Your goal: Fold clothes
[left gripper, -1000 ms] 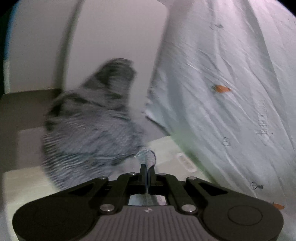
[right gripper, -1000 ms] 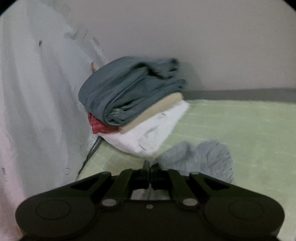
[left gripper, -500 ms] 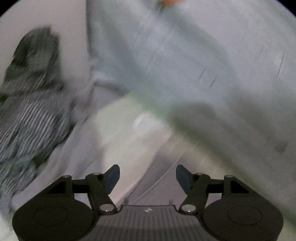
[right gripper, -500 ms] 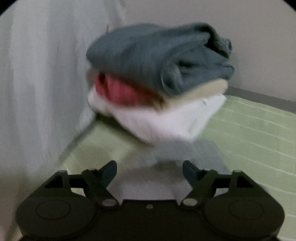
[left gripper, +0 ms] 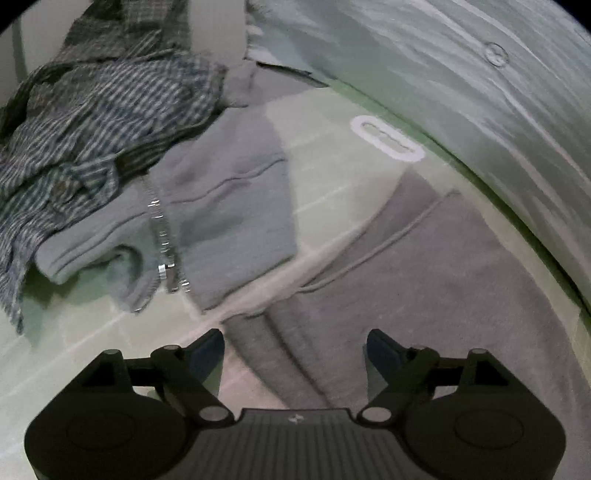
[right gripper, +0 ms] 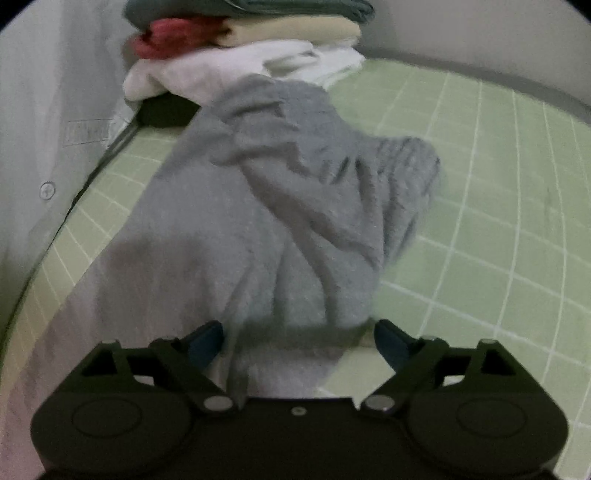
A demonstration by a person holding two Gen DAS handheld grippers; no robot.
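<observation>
Both claws just opened, released grey hoodie (left gripper: 236,206); zipper (left gripper: 162,240) left-view only.

A green mat (right gripper: 498,206) ruled with thin white grid lines covers the work surface. In the left wrist view it looks paler, and a white oval mark (left gripper: 386,138) is printed on it near its edge. Along that edge hangs a pale, wrinkled cloth (left gripper: 443,92) bearing a small round button (left gripper: 495,55). In the right wrist view another button (right gripper: 48,190) shows on the pale cloth at the left, with a stitched rectangular patch (right gripper: 88,131) above it. Behind the mat rises a plain light wall (right gripper: 480,29) — bare and unmarked.
</observation>
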